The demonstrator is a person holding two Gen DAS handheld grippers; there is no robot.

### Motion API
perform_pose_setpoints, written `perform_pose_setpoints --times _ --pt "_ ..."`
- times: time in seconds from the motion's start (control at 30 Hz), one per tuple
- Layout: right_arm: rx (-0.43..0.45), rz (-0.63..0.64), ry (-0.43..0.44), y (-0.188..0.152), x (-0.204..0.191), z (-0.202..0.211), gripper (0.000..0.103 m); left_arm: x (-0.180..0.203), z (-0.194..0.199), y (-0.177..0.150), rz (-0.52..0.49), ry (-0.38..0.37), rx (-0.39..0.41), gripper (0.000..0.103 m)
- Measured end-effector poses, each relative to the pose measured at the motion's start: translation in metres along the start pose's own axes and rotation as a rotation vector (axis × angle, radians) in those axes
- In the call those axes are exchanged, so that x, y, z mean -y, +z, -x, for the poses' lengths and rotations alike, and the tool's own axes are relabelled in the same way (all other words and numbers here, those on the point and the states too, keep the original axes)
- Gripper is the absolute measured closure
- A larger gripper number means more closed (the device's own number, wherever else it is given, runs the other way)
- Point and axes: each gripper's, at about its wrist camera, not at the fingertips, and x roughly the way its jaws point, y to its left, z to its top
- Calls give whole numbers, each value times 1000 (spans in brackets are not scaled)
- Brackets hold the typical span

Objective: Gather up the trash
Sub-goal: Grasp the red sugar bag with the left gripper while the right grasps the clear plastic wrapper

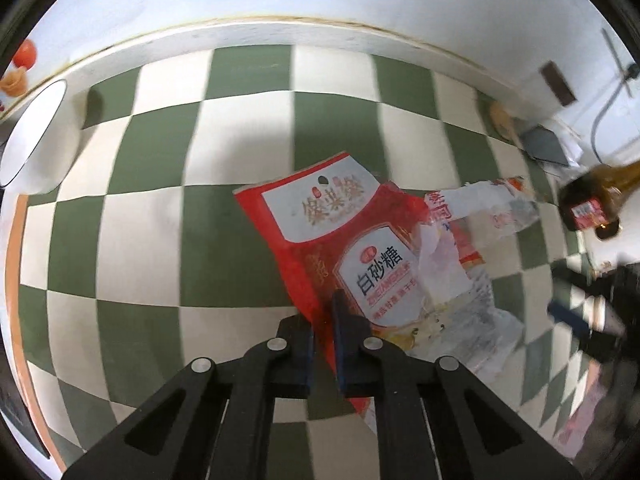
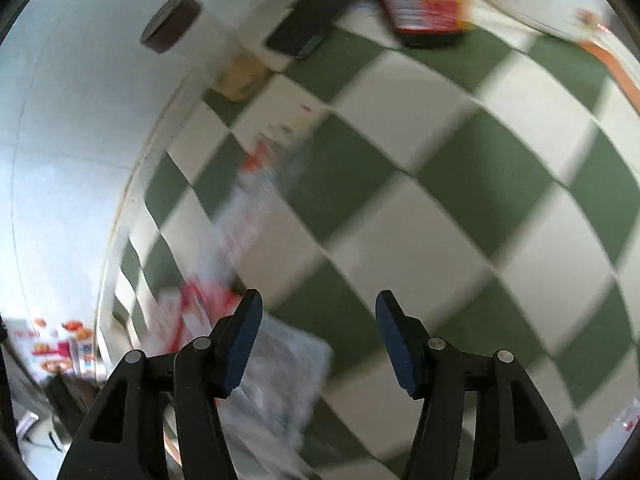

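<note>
Left gripper (image 1: 323,344) clamped on the near corner of a red sugar bag (image 1: 340,240); blue-padded fingers (image 1: 344,336) pinched together with the bag's edge between them; the bag lies on the green-and-white checkered tabletop (image 1: 160,184), white label panels with Chinese print facing up; a crumpled clear plastic wrapper (image 1: 476,216) overlaps the bag's right side and stretches right; more clear wrapper lies just right of the fingers, partly on the bag.

Dark brown bottle (image 1: 592,200) with red label at the right edge of the tabletop, tilted, blurred; a round tan object (image 1: 502,120) near the far right corner by the white wall; a dark flat object (image 1: 546,146) just beside it; a white bowl (image 1: 32,136) at the far left edge of the tabletop.

Right gripper (image 2: 318,340) with fingers (image 2: 244,340) wide apart, nothing between them, over the checkered tabletop (image 2: 440,184); the view is heavily motion-blurred; red and white bag (image 2: 192,312) and clear wrapper (image 2: 280,364) sit just left of and under the left finger, contact cannot be told; red-labelled bottle (image 2: 424,4) at top, well apart from the fingers; tan object (image 2: 240,76) and dark flat object (image 2: 300,36) near the wall at upper left.
</note>
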Motion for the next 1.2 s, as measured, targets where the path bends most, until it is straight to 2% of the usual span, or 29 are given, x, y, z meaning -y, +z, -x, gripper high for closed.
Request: perform_pose_setpoints --times 0.07,0.17,0.2,0.27,0.3,0.33,0.37,0.4,0.43,0.5,0.53,0.6,0.67,0.7,0.77,0.8,0.87,0.9,1.07,1.2 --pt "3 -8 2 15 -25 -19 42 -5 -6 4 21 20 -4 98" --pt "6 7 -53 27 -54 -44 42 -10 -12 9 55 32 -7 98" --pt "1 24 -93 30 -66 -56 34 -11 -14 11 62 39 -7 98" --pt "50 89 -177 32 -90 -64 32 -14 -18 14 75 50 -4 98" --pt "51 127 -228 30 -100 -70 37 -15 -19 15 84 53 -6 98" --pt "99 208 -339 26 -115 -76 51 -16 -21 16 93 54 -4 98" --pt "99 208 -339 26 -115 -76 67 -16 -20 16 94 59 -1 98" --pt "116 239 -368 24 -118 -76 103 -14 -20 17 92 63 1 98" --pt "120 272 -374 22 -120 -78 103 -13 -19 17 90 62 4 98" --pt "124 279 -339 20 -113 -71 103 -11 -13 18 71 61 18 98" --pt "154 274 -299 18 -105 -58 103 -9 -10 18 60 59 25 99" --pt "169 272 -286 16 -101 -50 103 -2 4 19 28 48 52 100" --pt "229 224 -217 11 -68 -3 103 4 25 15 -20 43 92 100" --pt "229 224 -217 11 -68 -3 103 11 36 14 -49 40 117 100" --pt "290 180 -178 1 -36 44 103 28 57 12 -106 34 161 102" --pt "290 180 -178 1 -36 44 103 35 69 10 -131 27 182 102" --pt "349 114 -139 -19 6 94 103 53 91 5 -181 10 218 102" --pt "349 114 -139 -19 6 94 103 63 100 2 -205 0 233 103" --pt "419 -10 -101 -68 103 177 103 122 146 -23 -353 -62 310 103" --pt "476 -112 -101 -117 163 217 103 177 180 -57 -469 -141 338 103"
